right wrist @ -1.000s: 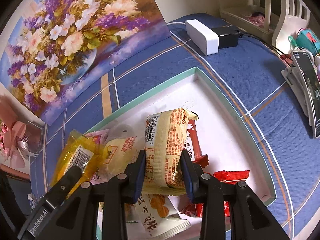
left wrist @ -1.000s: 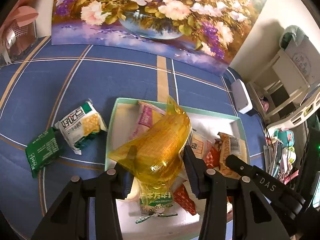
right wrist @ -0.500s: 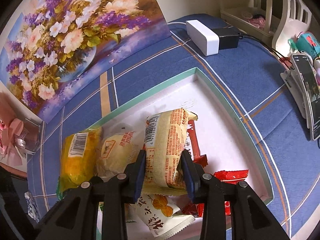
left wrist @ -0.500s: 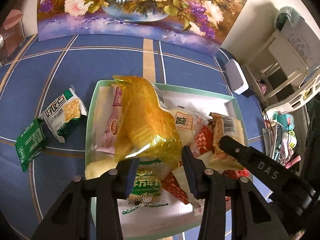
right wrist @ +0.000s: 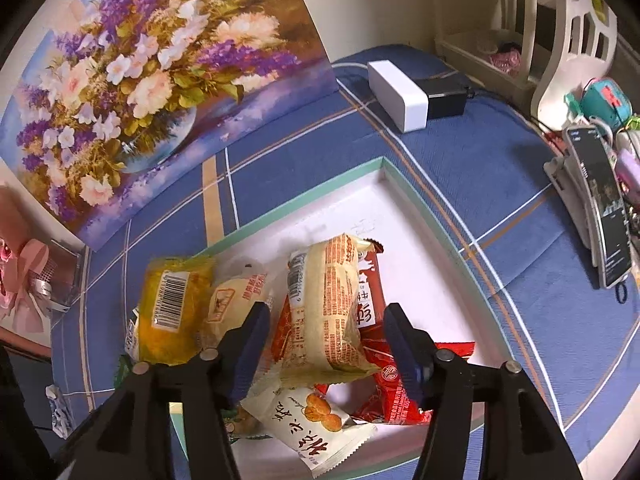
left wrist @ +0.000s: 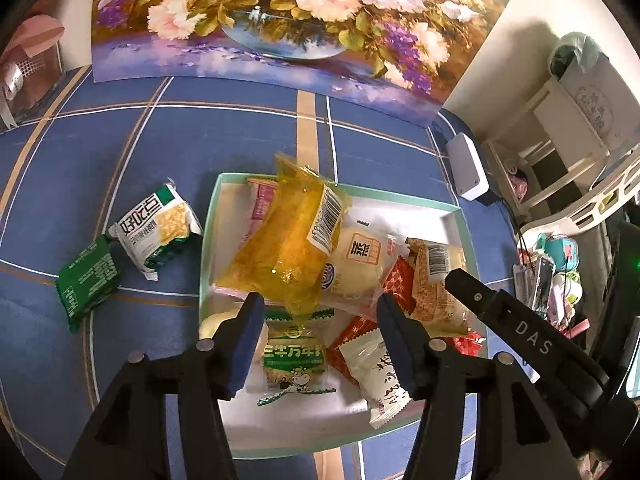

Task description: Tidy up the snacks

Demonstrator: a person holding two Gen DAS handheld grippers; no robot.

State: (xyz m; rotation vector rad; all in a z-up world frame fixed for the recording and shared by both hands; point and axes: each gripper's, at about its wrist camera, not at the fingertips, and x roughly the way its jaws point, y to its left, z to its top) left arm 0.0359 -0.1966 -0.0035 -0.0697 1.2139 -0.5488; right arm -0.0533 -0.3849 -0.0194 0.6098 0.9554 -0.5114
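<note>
Released since the earlier frames, yellow packet (left wrist: 292, 248) and beige packet (right wrist: 328, 312) lie in the tray (left wrist: 208, 240); both jaws apart, two packets (left wrist: 160, 228) remain at left.

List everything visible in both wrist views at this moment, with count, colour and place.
Shallow box: 1, white with mint rim, on blue tablecloth.
Translucent yellow packet: 1, atop the box's pile.
Beige printed packet: 1, in box, between right fingers.
Other snack packets: several, red, white, pink, in box.
Green-white cracker packet: 1, left of box.
Dark green packet: 1, beside it.
Flower painting: 1, behind.
White adapter: 1, far right.
Left gripper: open.
Right gripper: open.
</note>
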